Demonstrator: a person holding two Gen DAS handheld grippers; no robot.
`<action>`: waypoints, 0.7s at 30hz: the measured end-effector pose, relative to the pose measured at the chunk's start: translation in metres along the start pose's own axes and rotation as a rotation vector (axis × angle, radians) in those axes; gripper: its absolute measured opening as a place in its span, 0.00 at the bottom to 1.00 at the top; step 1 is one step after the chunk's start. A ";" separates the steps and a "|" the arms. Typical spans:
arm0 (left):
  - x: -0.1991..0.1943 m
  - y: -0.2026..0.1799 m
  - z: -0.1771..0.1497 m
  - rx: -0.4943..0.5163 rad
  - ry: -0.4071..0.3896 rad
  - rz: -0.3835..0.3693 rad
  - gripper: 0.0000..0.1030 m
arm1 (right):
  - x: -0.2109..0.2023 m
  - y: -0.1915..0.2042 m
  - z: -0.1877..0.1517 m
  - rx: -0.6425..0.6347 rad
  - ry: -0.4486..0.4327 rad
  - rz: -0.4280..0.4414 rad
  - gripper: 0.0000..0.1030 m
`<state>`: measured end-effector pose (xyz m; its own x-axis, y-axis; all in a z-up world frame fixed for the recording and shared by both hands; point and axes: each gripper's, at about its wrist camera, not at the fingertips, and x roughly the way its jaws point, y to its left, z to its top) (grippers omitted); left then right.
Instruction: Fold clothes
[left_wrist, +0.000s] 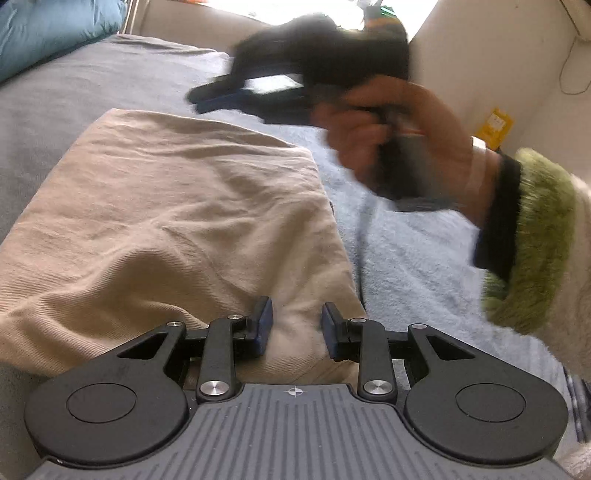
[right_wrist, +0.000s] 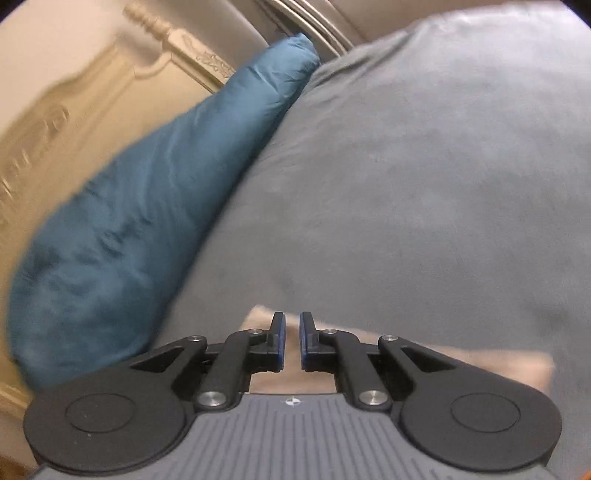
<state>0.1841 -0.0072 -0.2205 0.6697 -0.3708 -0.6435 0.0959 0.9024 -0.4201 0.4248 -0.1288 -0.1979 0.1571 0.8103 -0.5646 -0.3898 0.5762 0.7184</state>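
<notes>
A folded beige garment (left_wrist: 166, 206) lies on the grey bed cover (left_wrist: 92, 81). My left gripper (left_wrist: 297, 328) sits at the garment's near edge, and beige cloth bunches up between its pads, so it is shut on that edge. My right gripper (left_wrist: 195, 101) is blurred in the left wrist view. A hand (left_wrist: 388, 140) holds it in the air above the garment's far edge, with no cloth hanging from it. In its own view the right gripper (right_wrist: 291, 332) has its jaws a narrow slit apart with nothing between them. The beige garment (right_wrist: 480, 365) shows below it.
A light blue fleecy blanket (left_wrist: 406, 258) lies to the right of the garment. A blue pillow (right_wrist: 129, 203) rests against a carved cream headboard (right_wrist: 74, 92). A furry green cuff (left_wrist: 535, 240) covers the wrist. A cream wall (left_wrist: 480, 55) stands at the far right.
</notes>
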 end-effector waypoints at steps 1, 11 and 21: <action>0.000 0.001 0.000 -0.007 -0.002 -0.003 0.28 | -0.013 -0.005 -0.004 0.020 0.012 0.019 0.08; 0.004 0.011 0.004 -0.068 0.014 -0.018 0.28 | -0.105 -0.031 -0.073 0.194 -0.036 0.224 0.39; 0.005 0.014 0.005 -0.096 0.013 -0.020 0.28 | -0.077 -0.048 -0.098 0.184 -0.047 -0.183 0.17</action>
<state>0.1921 0.0045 -0.2259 0.6584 -0.3920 -0.6425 0.0377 0.8698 -0.4920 0.3420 -0.2289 -0.2288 0.2533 0.6921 -0.6759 -0.1796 0.7201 0.6702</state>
